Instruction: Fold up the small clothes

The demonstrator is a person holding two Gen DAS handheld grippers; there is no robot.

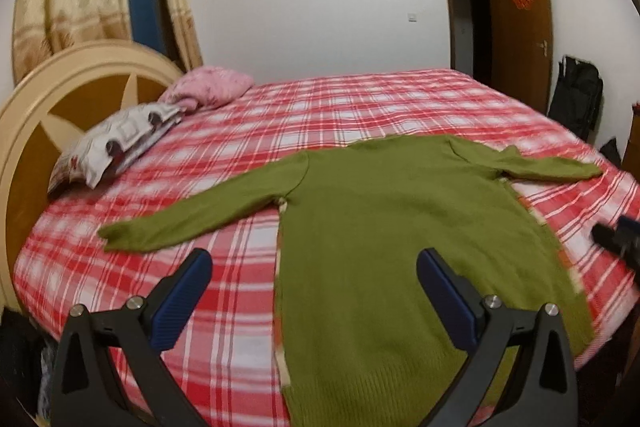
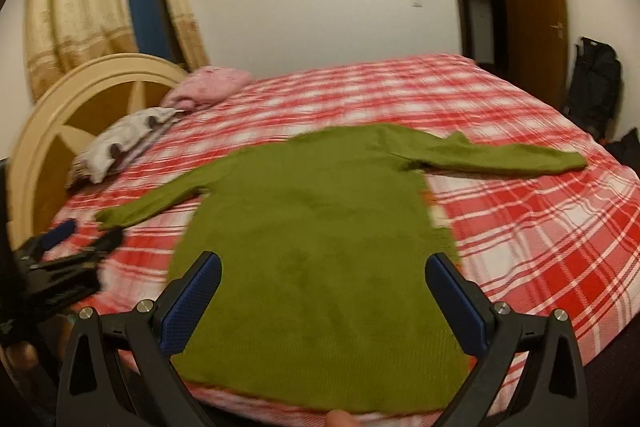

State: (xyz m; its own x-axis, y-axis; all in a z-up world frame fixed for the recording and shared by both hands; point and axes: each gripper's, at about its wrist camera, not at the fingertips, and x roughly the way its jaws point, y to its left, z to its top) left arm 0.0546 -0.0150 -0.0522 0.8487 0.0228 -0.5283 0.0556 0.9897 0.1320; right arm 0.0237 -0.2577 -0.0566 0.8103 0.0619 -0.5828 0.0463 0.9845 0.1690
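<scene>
Item: green knitted sweater [image 1: 384, 219], laid flat and unfolded on a bed [image 1: 360, 99] covered in red-and-white plaid, sleeves spread out to either side. Long axis: hem nearest the two tools, neckline farthest, so the garment is seen running directly away from both. Left tool [image 1: 314, 269]: held above the near edge of the bed, released, nothing between its blue pads; the sweater's left side seam is seen between the pads, the body lying ahead and to the right, the left sleeve [image 1: 192, 215] ahead and to the left. Right tool [image 2: 323, 273]: likewise spread wide and empty, centred over the hem, the body lying straight ahead, the right sleeve [image 2: 508, 157] well ahead and to the right. Nearer hand, by judgement: left tool for the left sleeve, right tool for the right sleeve; the hem is within closest reach of both. Contact with the cloth is not seen from either tool. Pillows [image 1: 120, 143] are noted by the headboard [image 1: 60, 99], well apart from the sweater.
</scene>
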